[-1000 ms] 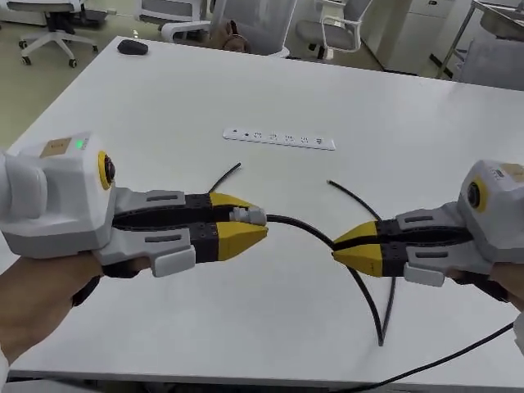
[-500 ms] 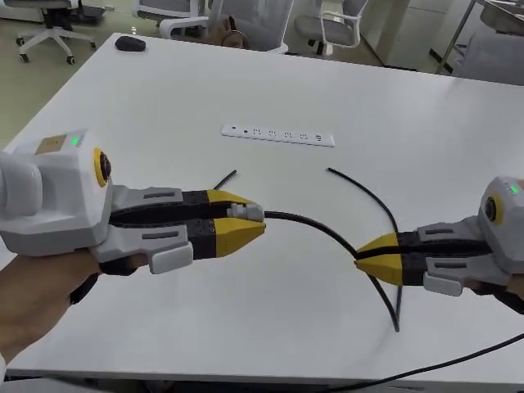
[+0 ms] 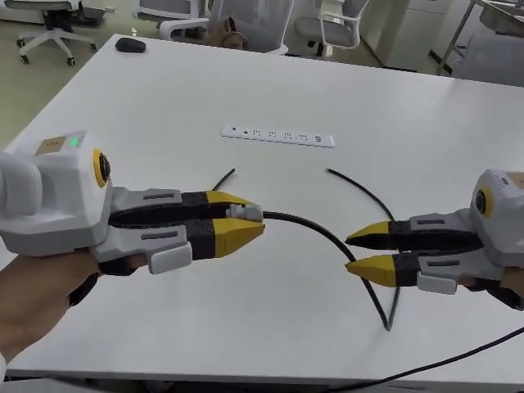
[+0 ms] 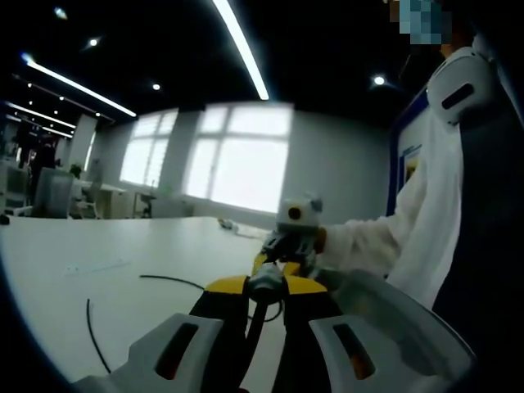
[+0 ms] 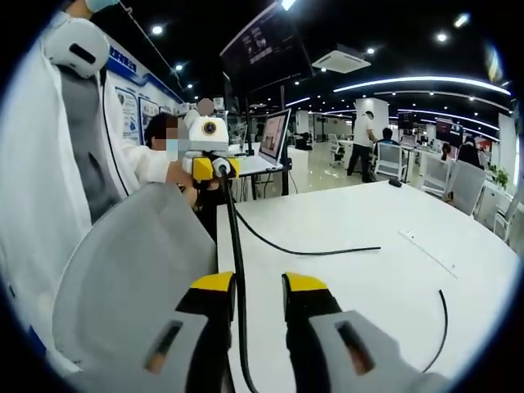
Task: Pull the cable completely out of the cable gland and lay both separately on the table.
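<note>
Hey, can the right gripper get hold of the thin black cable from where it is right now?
Probably yes. The right gripper has its jaws open with the thin black cable running between them, and nothing is in the way. The left gripper is shut on the small grey cable gland.

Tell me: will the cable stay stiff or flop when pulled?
Probably springy: the cable holds a smooth arc from the gland in the left gripper, without kinks. Thin, so likely light. Its smooth jacket may slip through the open right gripper.
</note>
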`<state>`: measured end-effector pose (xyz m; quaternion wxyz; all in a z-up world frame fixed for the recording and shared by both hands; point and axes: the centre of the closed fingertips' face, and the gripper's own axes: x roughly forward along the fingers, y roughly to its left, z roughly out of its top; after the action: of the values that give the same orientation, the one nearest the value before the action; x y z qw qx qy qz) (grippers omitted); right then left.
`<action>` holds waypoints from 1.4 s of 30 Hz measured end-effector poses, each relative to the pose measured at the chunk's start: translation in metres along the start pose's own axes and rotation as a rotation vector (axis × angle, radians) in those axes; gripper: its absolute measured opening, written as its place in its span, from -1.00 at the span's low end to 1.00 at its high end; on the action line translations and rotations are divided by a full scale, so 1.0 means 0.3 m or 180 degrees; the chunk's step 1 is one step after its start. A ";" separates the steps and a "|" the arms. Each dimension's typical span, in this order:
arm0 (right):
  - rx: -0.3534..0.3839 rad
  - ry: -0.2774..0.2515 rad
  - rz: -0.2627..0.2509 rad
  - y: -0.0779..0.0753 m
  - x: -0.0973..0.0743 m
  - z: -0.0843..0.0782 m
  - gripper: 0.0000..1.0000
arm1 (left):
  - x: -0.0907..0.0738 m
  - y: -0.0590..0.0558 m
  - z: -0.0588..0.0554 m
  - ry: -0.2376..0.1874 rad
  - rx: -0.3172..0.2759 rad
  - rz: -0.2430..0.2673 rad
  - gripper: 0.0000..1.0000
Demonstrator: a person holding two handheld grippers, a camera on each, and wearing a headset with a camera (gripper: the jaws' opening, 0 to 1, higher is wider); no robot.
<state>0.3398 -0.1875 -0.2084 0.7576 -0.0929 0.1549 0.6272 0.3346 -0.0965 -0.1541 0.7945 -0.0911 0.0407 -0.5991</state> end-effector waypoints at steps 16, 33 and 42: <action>-0.0276 -0.0318 0.0238 0.066 0.093 0.192 -0.43 | 0.000 -0.008 -0.008 0.0032 0.0012 -0.0031 -0.66; -0.0425 -0.0411 0.0467 0.134 0.175 0.260 -0.62 | 0.003 -0.011 -0.007 0.0027 0.0018 -0.0063 -0.66; -0.0404 -0.0402 0.0526 0.137 0.178 0.251 -0.88 | 0.003 -0.014 -0.002 0.0008 0.0030 -0.0072 -0.66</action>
<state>0.3172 -0.1051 -0.1545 0.7042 -0.0878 0.0740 0.7007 0.3309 -0.0987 -0.1538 0.7880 -0.0870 0.0378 -0.6083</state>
